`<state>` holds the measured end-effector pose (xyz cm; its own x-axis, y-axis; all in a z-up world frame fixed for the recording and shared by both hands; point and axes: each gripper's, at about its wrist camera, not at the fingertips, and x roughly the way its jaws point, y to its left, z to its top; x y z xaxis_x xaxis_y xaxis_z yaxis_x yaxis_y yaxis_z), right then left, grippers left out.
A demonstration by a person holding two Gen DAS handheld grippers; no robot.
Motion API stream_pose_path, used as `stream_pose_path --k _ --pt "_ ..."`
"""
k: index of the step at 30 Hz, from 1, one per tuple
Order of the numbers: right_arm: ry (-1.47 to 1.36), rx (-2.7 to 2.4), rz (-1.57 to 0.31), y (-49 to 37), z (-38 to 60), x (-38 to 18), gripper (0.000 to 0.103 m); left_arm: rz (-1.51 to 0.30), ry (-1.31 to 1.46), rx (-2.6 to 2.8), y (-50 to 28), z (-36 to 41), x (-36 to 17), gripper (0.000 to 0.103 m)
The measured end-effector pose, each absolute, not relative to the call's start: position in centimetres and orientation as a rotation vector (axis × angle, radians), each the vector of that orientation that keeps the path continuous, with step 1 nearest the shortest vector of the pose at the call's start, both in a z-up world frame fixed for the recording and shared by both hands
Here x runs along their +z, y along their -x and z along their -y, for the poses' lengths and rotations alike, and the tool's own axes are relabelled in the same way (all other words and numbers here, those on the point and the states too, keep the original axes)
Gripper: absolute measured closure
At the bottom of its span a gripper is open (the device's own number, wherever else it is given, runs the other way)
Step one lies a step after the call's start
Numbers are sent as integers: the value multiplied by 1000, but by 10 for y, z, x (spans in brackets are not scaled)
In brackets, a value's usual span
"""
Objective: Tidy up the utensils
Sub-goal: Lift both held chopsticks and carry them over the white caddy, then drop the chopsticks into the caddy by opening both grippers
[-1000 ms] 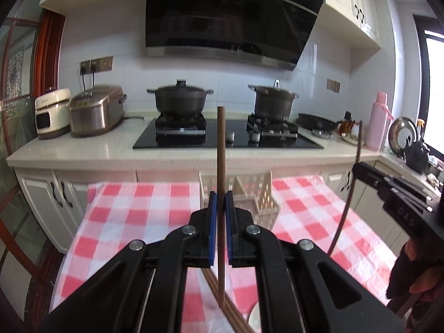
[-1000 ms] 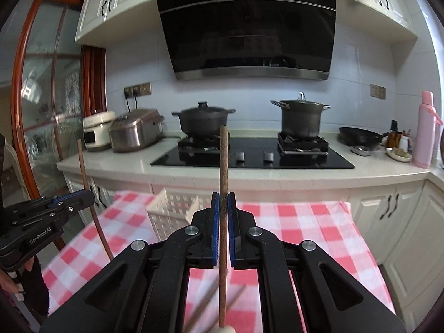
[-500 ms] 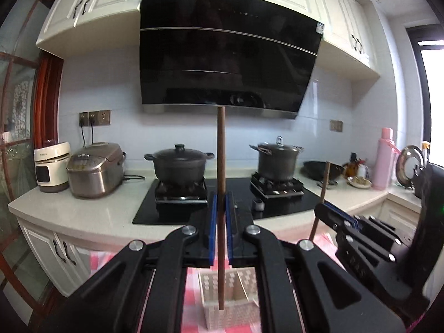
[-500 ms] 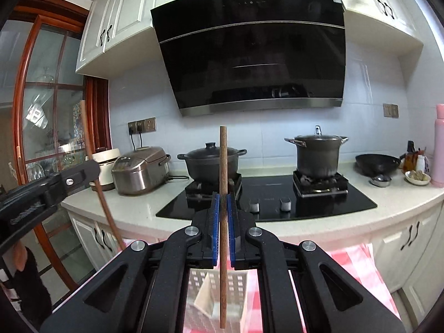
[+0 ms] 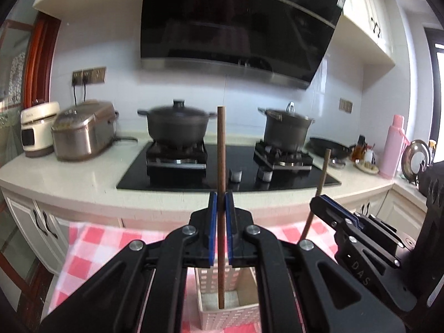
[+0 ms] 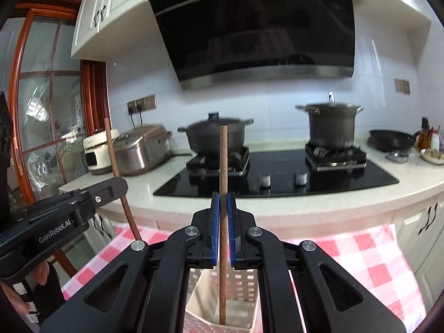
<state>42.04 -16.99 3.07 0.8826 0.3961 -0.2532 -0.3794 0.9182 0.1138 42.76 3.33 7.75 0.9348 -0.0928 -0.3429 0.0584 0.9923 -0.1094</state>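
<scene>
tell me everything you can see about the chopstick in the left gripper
The chopstick is a slim, straight, dark brown rod that looks like wood. It stands upright, clamped about midway between the blue pads of the left gripper. Its lower tip hangs inside the white perforated basket on the checked cloth; whether it touches the bottom is unclear.

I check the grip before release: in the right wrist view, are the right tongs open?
No, the right tongs are shut on a brown chopstick, which stands upright over the white basket.
</scene>
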Motion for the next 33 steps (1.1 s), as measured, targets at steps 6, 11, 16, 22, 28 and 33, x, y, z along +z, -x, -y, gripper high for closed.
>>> stream_pose_path --k 6,11,16,22,28,33 --pt "-77 422 -357 -435 167 9 97 -470 157 -102 -443 -44 43 97" --pt "-70 405 -406 -445 164 -3 97 -522 162 -86 -452 -49 24 97" --pt "-80 384 -432 -455 168 -7 85 -527 171 -56 -454 -57 19 83" --pt "-96 370 -424 -451 177 -4 57 -510 181 -22 -448 -68 24 65" --pt "-102 368 -409 -426 189 0 57 -465 163 31 -421 -73 27 41" --pt "-99 375 -410 -397 199 -2 57 -433 110 44 -389 -70 20 22"
